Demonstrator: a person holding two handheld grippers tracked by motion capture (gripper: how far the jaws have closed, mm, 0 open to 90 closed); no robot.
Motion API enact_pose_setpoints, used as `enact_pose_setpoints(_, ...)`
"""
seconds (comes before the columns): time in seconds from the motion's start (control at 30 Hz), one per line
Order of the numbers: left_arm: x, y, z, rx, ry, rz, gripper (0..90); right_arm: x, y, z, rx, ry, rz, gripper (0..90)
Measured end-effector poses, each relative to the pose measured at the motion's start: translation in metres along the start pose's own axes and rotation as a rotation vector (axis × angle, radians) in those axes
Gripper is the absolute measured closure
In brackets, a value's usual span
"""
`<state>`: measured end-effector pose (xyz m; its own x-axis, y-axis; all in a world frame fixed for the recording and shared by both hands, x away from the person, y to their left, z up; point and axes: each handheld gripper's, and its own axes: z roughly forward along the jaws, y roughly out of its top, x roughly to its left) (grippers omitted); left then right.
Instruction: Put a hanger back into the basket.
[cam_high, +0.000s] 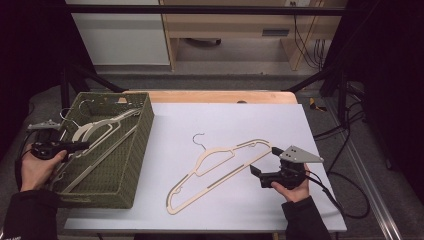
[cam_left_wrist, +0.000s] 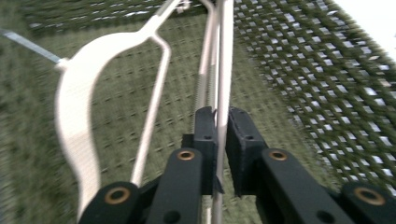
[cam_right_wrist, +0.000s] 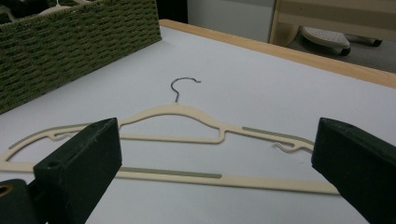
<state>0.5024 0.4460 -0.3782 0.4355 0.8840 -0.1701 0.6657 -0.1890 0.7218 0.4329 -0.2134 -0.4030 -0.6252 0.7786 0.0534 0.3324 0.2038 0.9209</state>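
A cream hanger with a metal hook lies flat on the white table top, and in the right gripper view this hanger is just ahead of the jaws. My right gripper stands wide open at its right end, holding nothing. My left gripper reaches into the green woven basket. Its jaws stand barely apart around the thin bar of a hanger, with a slim dark gap beside the bar. Another pale hanger lies on the basket floor.
The basket's mesh wall rises close on the right of my left gripper. The basket stands at the table's left edge with several hangers in it. A wooden strip borders the far side of the white top.
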Motion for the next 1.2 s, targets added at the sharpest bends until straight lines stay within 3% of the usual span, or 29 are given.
enact_pose_setpoints(0.23, 0.006, -0.004, -0.001, 0.015, 0.112, -0.045, 64.7, 0.0, -0.001, 0.001, 0.001, 0.001, -0.003, 2.4)
enact_pose_setpoints(0.33, 0.008, -0.006, 0.0, 0.037, 0.135, -0.065, 55.8, 0.0, 0.0, 0.001, 0.001, 0.003, -0.001, 2.3)
enact_pose_setpoints(0.43, 0.009, -0.007, -0.001, 0.051, 0.156, -0.077, 53.2, 0.0, -0.001, 0.002, 0.001, 0.002, -0.005, 2.3)
enact_pose_setpoints(0.57, 0.008, -0.008, -0.007, 0.034, 0.162, -0.08, 52.3, 0.001, -0.001, 0.002, 0.001, 0.001, 0.0, 2.3)
enact_pose_setpoints(0.67, 0.004, -0.007, -0.016, -0.007, 0.17, -0.063, 50.2, 0.0, -0.001, 0.002, 0.005, -0.002, 0.003, 1.8)
enact_pose_setpoints(0.9, -0.02, -0.004, -0.037, -0.173, 0.121, -0.031, 39.0, 0.0, 0.0, 0.001, -0.01, -0.012, 0.011, 0.5)
enact_pose_setpoints(1.13, -0.06, 0.002, -0.044, -0.308, 0.034, 0.023, 23.5, 0.002, 0.001, 0.002, -0.006, -0.027, 0.009, 0.7)
enact_pose_setpoints(1.2, -0.072, 0.004, -0.044, -0.335, 0.022, 0.043, 15.4, 0.003, 0.002, 0.002, -0.01, -0.028, 0.006, 1.1)
